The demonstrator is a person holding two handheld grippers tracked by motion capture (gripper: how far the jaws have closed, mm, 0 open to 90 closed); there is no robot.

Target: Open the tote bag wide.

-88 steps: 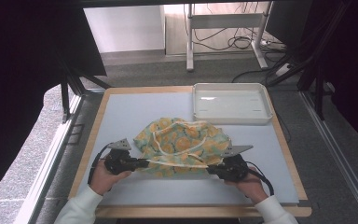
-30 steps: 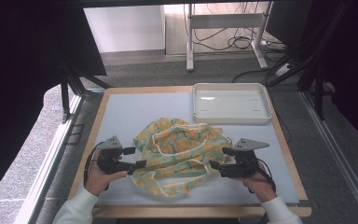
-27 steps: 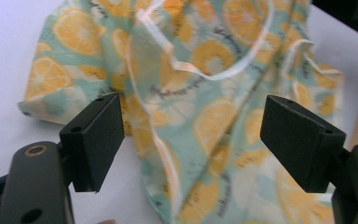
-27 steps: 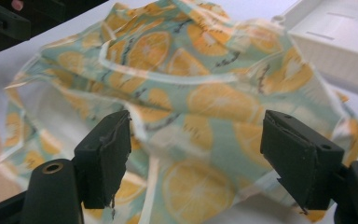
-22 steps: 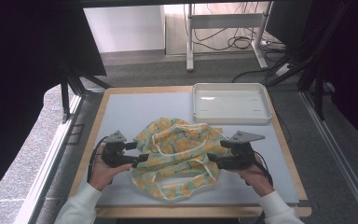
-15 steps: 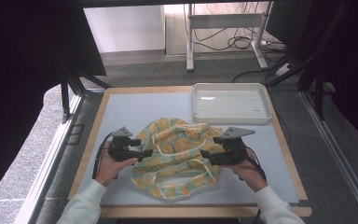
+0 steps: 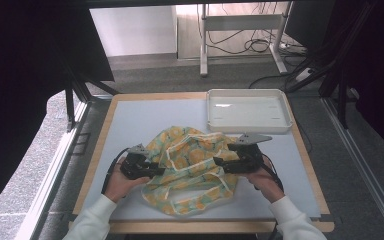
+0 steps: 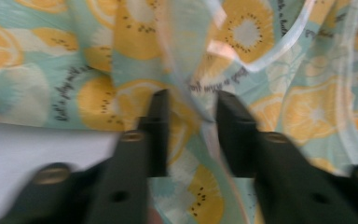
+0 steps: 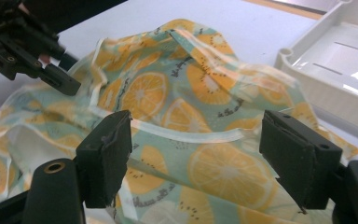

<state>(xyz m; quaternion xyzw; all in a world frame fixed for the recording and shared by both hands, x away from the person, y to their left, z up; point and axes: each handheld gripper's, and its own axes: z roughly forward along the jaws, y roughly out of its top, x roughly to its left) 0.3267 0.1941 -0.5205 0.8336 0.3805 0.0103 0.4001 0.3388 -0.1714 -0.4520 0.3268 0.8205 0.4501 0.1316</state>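
Note:
A crumpled cloth [image 7: 190, 165] printed with orange slices on pale green lies mid-table. My left gripper [image 7: 159, 171] reaches into its left edge from the left. In the left gripper view its jaws have just been closing and stand narrow around a fold of the cloth [image 8: 242, 37], a gap still between the pads; left gripper [image 8: 193, 107]. My right gripper [image 7: 218, 162] comes in from the right, open wide over the cloth [image 9: 205, 93], its pads apart from the fabric; right gripper [image 9: 196, 135]. The left gripper [image 9: 67, 83] also appears at the cloth's far side there.
An empty white tray [image 7: 250, 127] stands at the back right of the grey mat, close behind the cloth; tray [image 9: 307, 88]. A wooden border [image 7: 100, 145] frames the table. Bare mat [image 7: 140, 115] lies at the back left and along the front.
Both hands have moved inward onto the cloth from its two sides. The left jaws have narrowed around a fold; the right jaws stay wide.

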